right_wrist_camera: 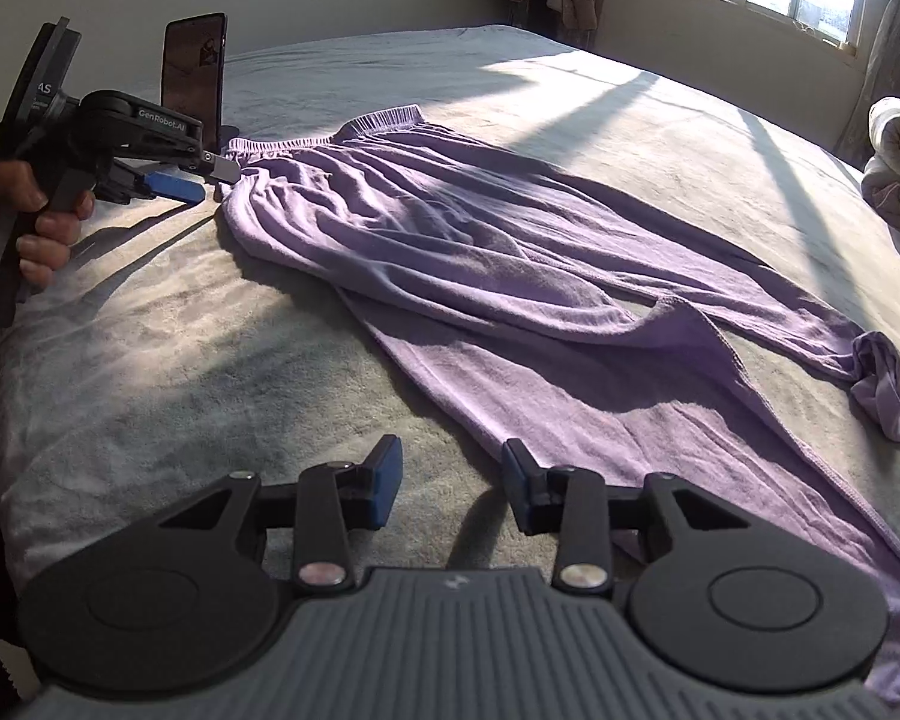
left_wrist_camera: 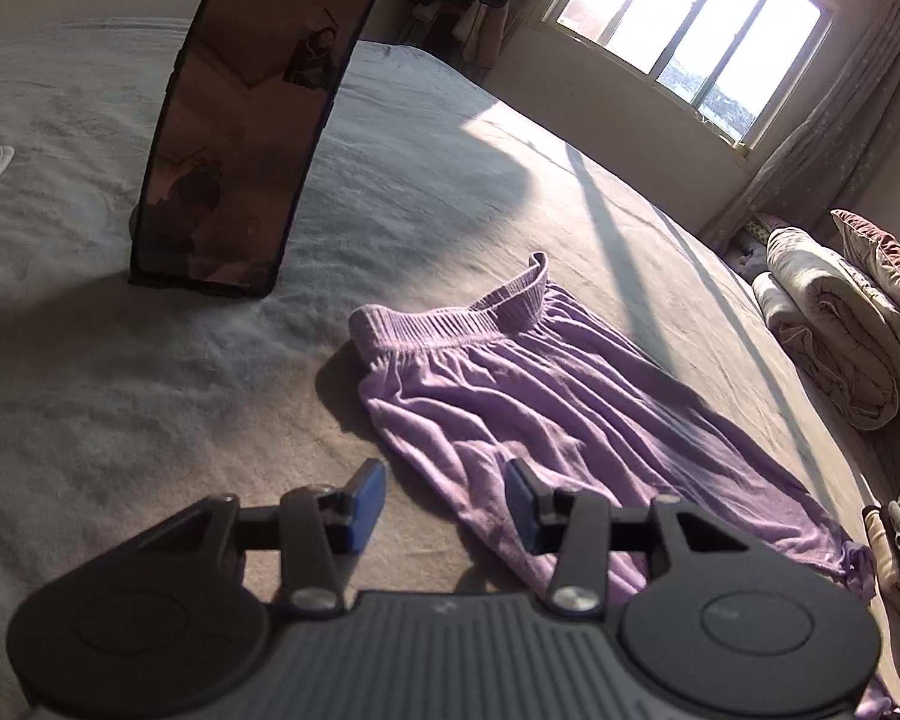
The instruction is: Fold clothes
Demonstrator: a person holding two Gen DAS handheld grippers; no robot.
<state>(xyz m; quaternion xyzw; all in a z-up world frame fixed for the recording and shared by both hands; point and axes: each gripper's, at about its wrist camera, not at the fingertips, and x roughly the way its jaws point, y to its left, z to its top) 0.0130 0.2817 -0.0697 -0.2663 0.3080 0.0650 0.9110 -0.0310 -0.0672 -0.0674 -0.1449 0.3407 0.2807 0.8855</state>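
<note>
Purple pants (right_wrist_camera: 450, 252) spread long on grey bed (right_wrist_camera: 150, 372), legs partly crossed, waistband (right_wrist_camera: 330, 132) next to phone (right_wrist_camera: 193, 69). Soft, light, floppy; likely sag if lifted. Best grab: waistband corner, leg cuff (right_wrist_camera: 882, 384). Left gripper (right_wrist_camera: 207, 177) by waistband, jaws wide, empty. Right gripper (right_wrist_camera: 453, 489) at near leg, jaws wide, empty.

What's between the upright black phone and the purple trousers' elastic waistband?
Only bare grey blanket between the black phone and the waistband, per the left wrist view.

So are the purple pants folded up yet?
Not yet. The purple pants lie spread lengthwise on the bed, both legs stretched out, one cuff bunched. Both grippers are open, holding nothing.
</note>
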